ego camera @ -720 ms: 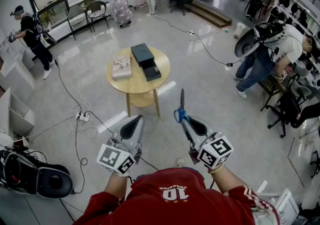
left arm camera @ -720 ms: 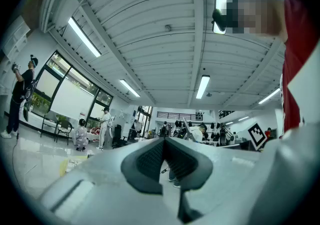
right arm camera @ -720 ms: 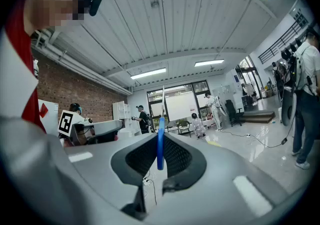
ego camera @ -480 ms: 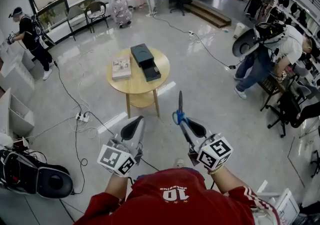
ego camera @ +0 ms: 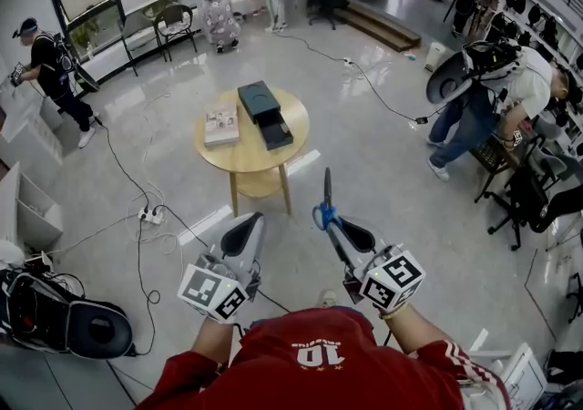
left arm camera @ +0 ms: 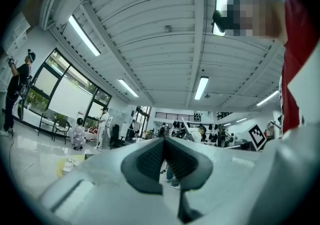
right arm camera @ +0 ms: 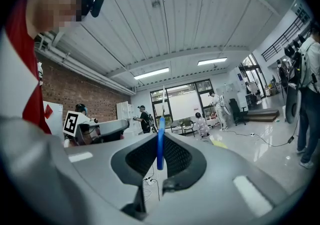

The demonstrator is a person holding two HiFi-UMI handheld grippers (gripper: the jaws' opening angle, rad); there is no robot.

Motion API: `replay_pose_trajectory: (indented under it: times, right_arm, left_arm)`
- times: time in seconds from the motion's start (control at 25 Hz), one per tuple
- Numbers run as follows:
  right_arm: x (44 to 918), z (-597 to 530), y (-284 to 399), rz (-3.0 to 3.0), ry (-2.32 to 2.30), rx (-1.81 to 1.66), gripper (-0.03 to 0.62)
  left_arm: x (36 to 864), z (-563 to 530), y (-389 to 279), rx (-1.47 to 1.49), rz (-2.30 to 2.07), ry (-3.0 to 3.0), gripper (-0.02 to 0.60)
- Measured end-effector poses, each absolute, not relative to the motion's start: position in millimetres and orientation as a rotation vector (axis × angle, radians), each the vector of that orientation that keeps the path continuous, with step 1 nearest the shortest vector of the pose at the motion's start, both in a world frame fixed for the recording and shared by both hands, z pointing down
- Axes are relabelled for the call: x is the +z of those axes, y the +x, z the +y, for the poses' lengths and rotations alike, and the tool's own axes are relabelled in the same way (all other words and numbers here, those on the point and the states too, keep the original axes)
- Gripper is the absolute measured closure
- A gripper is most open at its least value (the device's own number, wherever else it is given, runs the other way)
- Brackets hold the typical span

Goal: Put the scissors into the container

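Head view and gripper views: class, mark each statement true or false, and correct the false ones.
1. The right gripper holds the scissors. True.
2. The container stands on the round table. True.
3. The scissors lie in the container. False: they are in the right gripper, away from the table.
4. The left gripper is open. False: its jaws are together, with nothing between them.
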State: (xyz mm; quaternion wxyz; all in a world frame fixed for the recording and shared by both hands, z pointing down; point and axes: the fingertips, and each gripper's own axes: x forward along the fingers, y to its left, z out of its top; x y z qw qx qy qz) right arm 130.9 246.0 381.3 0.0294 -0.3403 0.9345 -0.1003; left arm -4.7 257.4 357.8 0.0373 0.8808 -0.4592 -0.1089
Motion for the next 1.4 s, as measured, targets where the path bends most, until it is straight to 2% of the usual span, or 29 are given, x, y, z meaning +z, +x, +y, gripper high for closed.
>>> replay_pose_trajectory:
  times: [0.84,1.4]
  right_arm:
    - [383.3,229.0,118.5,2.889,-1.026,-0.354,0.562]
    - [380.9,132.9,106.4,2.895,-0.947,-0.389,0.562]
  left_arm:
    - [363.6,240.6,-20.8,-0.334,-1.402,2.688,0.58]
    - [371.7,153.3,-32.9,-0.312,-1.455,2.641,0.58]
